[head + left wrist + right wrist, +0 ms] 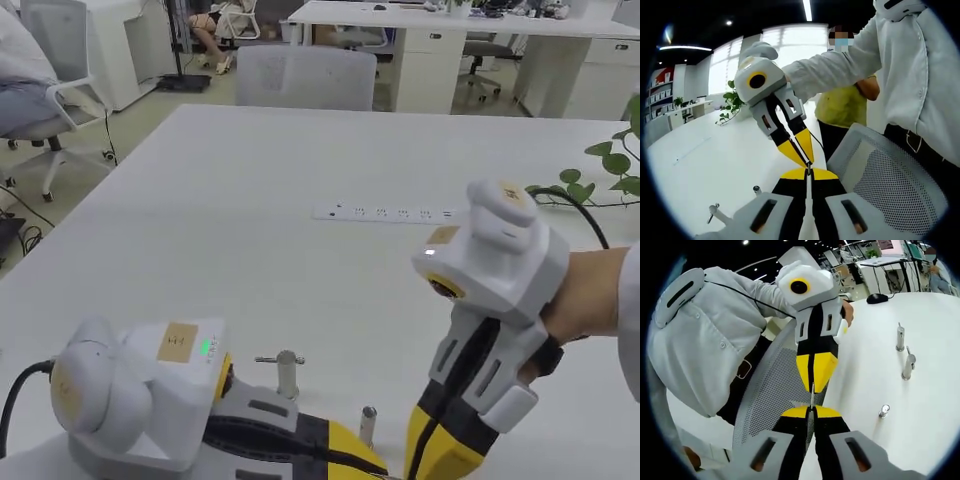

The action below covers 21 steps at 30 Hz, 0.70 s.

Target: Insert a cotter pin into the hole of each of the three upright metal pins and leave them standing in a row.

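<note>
Left gripper (809,174): jaws nipped tight on the cotter pin (809,167).
Right gripper (811,410): tip-to-tip, pinching its other end, so the pin lies lengthwise between them.
Metal pins (908,365): upright on the table (920,435), off sideways and probably nearer the right gripper.

Left gripper (809,172): jaws closed, lying low, tip aimed across.
Right gripper (811,409): jaws closed, tilted steeply down — tip to tip with the left.
Between tips: thin cotter pin (811,396), pinched by both.
Right hand (585,295): wrapped round the handle.
</note>
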Available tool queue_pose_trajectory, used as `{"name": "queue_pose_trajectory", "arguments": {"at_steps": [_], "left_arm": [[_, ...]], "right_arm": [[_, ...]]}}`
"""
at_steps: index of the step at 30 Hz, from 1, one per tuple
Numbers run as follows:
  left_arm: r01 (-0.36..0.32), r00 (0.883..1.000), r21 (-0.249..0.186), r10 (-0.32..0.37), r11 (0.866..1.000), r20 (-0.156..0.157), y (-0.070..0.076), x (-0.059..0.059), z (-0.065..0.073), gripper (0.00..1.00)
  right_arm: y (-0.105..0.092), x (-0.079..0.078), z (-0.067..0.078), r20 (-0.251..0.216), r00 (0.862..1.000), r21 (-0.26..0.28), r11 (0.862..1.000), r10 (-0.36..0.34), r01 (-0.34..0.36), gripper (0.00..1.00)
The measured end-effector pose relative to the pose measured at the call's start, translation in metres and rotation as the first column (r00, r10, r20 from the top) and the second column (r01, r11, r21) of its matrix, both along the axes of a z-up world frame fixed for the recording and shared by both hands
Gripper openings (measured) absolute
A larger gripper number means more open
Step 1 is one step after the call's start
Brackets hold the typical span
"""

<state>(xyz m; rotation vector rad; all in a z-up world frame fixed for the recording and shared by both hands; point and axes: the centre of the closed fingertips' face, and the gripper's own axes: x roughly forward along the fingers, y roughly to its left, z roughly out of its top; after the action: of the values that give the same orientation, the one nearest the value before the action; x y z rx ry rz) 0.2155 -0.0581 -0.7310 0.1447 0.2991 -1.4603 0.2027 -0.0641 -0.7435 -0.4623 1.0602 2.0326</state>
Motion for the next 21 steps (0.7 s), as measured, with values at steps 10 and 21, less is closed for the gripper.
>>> {"name": "queue_pose_trajectory", "arguments": {"at_steps": [10,21], "left_arm": [[-0.022,1.0,0.011,0.022,1.0,-0.014,0.002,0.003,-0.004,0.0],[-0.101,0.992,0.015,0.102,0.995,-0.073,0.009,0.016,-0.011,0.0]], "right_arm": [[0.0,0.006,-0.004,0.114,0.993,0.008,1.0,0.007,-0.008,0.04],[0.006,0.022,-0.009,0.401,0.916,0.031,1.0,-0.008,-0.005,0.03]]}}
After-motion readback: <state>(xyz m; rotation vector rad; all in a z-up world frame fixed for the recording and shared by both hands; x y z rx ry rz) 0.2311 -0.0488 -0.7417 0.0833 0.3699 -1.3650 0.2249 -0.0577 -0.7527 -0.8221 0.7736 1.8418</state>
